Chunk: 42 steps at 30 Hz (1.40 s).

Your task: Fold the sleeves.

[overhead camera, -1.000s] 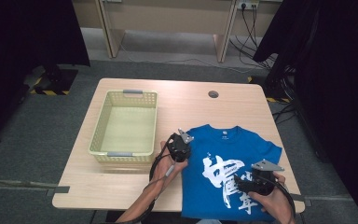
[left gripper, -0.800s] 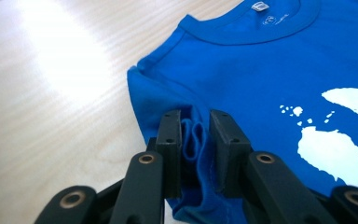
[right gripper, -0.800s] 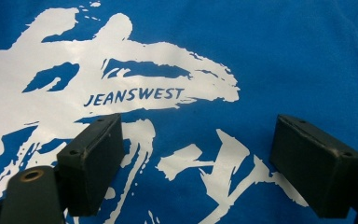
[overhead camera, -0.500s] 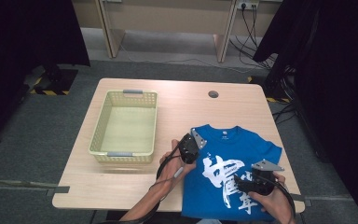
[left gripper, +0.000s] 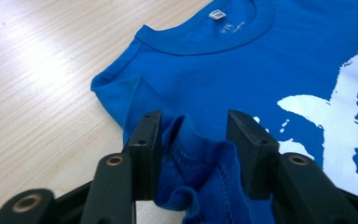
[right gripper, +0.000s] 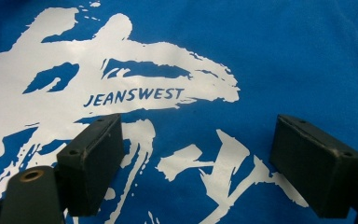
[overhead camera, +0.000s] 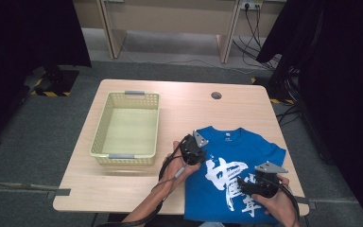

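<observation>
A blue T-shirt (overhead camera: 238,153) with a white print lies flat at the table's front right, collar away from me. My left gripper (overhead camera: 194,152) is at the shirt's left sleeve. In the left gripper view its jaws (left gripper: 193,135) have just been opening and stand apart. A bunched fold of the blue sleeve (left gripper: 191,158) lies loose between them and leans on the left pad (left gripper: 145,140). My right gripper (overhead camera: 251,183) hovers over the white print (right gripper: 135,88) near the hem. It is open (right gripper: 200,154), with nothing between its pads.
A pale yellow plastic basket (overhead camera: 125,156) stands empty on the left half of the wooden table (overhead camera: 189,101). A round cable hole (overhead camera: 216,95) sits near the far edge. Dark curtains and cables surround the table.
The left gripper has shifted a little to the right, onto the shirt's left sleeve. The right hand and its gripper have stayed in place.
</observation>
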Available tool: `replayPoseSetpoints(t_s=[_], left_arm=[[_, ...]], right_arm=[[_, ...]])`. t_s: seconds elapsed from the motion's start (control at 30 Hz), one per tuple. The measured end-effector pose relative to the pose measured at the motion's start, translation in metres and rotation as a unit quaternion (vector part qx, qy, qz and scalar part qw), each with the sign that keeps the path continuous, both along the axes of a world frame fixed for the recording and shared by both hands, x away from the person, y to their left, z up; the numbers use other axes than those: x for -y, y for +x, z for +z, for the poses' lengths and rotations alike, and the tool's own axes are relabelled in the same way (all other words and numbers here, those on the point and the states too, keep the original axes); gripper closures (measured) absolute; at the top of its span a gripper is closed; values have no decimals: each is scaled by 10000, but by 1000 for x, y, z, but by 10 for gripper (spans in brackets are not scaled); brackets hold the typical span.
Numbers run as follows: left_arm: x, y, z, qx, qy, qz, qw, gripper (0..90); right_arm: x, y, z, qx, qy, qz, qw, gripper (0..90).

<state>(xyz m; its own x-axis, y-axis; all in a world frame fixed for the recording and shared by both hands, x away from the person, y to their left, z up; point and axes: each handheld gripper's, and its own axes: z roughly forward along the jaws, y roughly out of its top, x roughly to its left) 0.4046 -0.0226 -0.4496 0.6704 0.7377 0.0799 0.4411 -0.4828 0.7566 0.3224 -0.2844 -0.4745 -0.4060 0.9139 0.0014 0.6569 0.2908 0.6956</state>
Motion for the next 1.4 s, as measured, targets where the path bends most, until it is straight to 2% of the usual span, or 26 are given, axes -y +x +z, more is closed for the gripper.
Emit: replayPoseSetpoints(t_s=[0.2,0.4,0.63,0.87,1.07,1.23,1.3,1.33,1.4], left_arm=[[-2,-2,2,-122,-210,-91,9997,514],[-5,-1,7,-111,-329,-13,9994,467],[-19,0,13,-155,-577,176,9981,405],[-33,4,14,-140,-708,450,9964,376],[-32,7,4,-91,-464,574,9972,354],[-19,5,-16,-180,-147,452,9987,335],[-15,3,-24,-154,32,366,9992,328],[-16,2,-26,-92,-43,348,9993,324],[-18,2,-25,-90,-9,339,9994,317]], right_arm=[[0,0,0,-1,1,-6,10000,174],[0,0,0,-1,4,-4,10000,174],[0,0,0,5,6,-10,10000,174],[0,0,0,0,-6,-5,10000,174],[0,0,0,-1,-7,-7,10000,174],[0,0,0,3,8,-16,10000,174],[0,0,0,-2,1,-13,10000,174],[0,0,0,7,4,-11,10000,174],[0,0,0,18,6,-14,10000,174]])
